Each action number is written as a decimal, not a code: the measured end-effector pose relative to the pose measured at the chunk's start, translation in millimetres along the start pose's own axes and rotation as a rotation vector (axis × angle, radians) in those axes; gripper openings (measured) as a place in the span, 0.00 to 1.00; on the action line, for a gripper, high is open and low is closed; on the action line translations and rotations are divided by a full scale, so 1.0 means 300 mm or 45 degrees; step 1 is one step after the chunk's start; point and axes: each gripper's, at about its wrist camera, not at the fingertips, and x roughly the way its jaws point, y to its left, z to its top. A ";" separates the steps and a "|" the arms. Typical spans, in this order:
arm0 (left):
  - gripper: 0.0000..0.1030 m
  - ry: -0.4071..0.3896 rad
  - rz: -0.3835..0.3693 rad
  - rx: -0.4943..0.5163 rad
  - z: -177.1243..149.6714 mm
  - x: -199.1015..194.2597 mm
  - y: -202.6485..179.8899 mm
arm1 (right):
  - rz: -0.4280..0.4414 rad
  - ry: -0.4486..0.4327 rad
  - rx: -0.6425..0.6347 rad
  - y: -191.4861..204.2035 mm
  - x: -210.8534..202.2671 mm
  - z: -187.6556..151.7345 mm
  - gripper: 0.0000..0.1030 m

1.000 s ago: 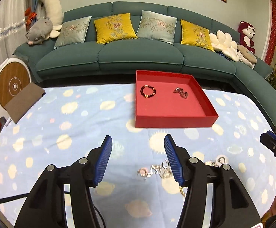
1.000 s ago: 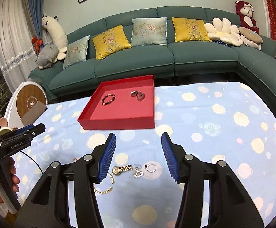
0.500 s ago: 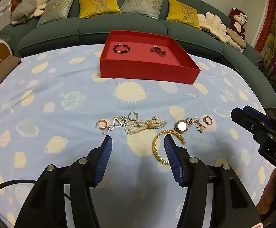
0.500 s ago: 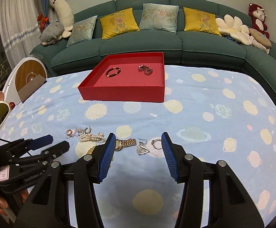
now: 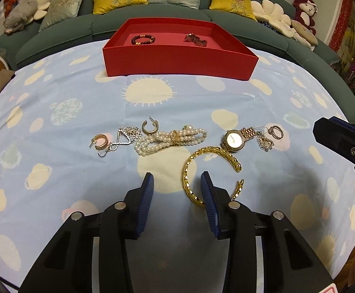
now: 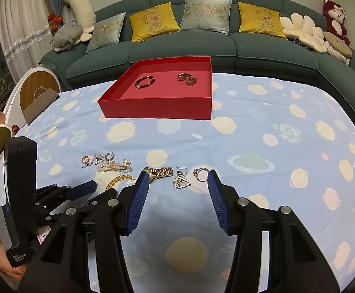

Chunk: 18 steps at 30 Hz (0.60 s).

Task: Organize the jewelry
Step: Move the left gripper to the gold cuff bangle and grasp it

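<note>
**Both tongs low over the jewelry row, none of it gripped**

A row of loose pieces lies across the blue patterned desk (image 5: 55, 92), well short of the red tray (image 5: 177, 58), which already holds a dark bead bracelet (image 5: 143, 40) and a reddish-brown piece (image 5: 195, 39).

The left tongs (image 5: 177, 190) stand moderately wide and empty. The gold bangle (image 5: 210, 171) lies just ahead and slightly to their right; its near arc runs beside the right finger's tip, and part of it is hidden behind that finger. Its open gap faces right. The pearl bracelet (image 5: 170, 140) lies straight ahead, further off, long axis running left to right across the line of approach.

The right tongs (image 6: 178, 190) are spread wide, also empty. Between their tips, a little ahead, lies the silver drop earring (image 6: 181, 182), with the ring (image 6: 200, 172) near the right tip and the gold watch (image 6: 159, 171) touching or just beside the left tip.

Judging by this, the left side is nearer the bangle and pearls, the right nearer the earring, ring and watch.
</note>
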 end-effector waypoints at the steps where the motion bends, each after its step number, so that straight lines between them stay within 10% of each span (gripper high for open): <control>1: 0.18 -0.005 0.004 0.009 -0.001 0.001 -0.001 | 0.001 0.004 0.000 -0.001 0.002 -0.002 0.47; 3: 0.02 -0.002 -0.010 0.016 -0.001 0.001 0.004 | 0.002 0.012 0.001 -0.004 0.007 -0.006 0.47; 18: 0.01 -0.086 0.039 -0.089 0.032 -0.169 0.155 | 0.143 0.161 -0.025 0.096 0.151 -0.040 0.41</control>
